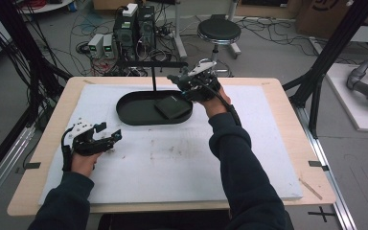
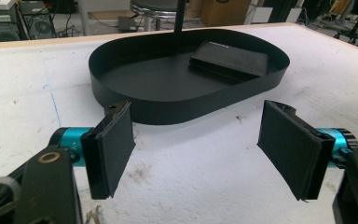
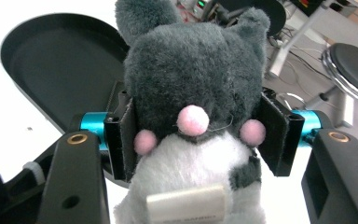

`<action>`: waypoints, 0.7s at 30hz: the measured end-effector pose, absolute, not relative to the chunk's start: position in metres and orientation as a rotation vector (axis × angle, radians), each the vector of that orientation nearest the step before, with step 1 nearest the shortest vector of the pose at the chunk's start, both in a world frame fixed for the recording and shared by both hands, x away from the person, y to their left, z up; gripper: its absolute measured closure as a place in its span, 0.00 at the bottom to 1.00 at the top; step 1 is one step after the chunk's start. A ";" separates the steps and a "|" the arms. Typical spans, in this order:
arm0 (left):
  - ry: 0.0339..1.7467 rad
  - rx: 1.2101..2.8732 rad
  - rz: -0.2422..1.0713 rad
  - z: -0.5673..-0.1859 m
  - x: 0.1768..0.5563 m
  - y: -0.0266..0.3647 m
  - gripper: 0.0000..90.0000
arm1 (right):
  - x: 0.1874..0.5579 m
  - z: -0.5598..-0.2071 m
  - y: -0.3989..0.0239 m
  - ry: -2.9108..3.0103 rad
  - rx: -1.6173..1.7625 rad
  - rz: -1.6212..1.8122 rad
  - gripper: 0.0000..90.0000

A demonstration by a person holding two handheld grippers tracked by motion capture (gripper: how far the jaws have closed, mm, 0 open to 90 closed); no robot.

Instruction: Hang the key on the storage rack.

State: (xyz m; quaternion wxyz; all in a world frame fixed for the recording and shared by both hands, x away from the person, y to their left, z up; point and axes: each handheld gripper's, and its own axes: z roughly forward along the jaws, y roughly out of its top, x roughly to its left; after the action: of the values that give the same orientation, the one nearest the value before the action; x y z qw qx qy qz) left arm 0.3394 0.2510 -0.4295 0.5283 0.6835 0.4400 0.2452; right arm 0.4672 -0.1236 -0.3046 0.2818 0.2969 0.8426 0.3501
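Two pads of your right gripper (image 3: 193, 135) clamp the grey plush toy (image 3: 196, 93) by its head, above the right end of the black oval tray (image 1: 129, 112) near the table's far edge. Your left gripper (image 2: 205, 149) rests wide open and empty toward the table's left edge.

You could read no text, number or brand in these views. The white tag (image 3: 186, 204) sewn on the plush toy (image 3: 193, 93) carried a line of print along its lower edge, but it was too blurred to make out. The flat black box (image 2: 228, 60) in the black tray (image 2: 168, 105) bore small lettering near its top edge, too small to read.
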 end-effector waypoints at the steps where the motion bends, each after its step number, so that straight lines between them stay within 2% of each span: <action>1: 1.051 1.634 0.585 -0.430 0.339 0.251 0.29 | 0.467 -0.304 -0.125 2.251 0.786 0.944 0.44; 21: 1.053 1.632 0.585 -0.430 0.340 0.251 0.29 | 0.474 -0.300 -0.142 2.087 0.895 0.898 0.44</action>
State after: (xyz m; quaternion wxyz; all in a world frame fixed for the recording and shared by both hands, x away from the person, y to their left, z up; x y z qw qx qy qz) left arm 0.3397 0.2509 -0.4298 0.5281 0.6832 0.4408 0.2449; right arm 0.4738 -0.1423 -0.2996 0.3429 0.3444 0.8029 0.3454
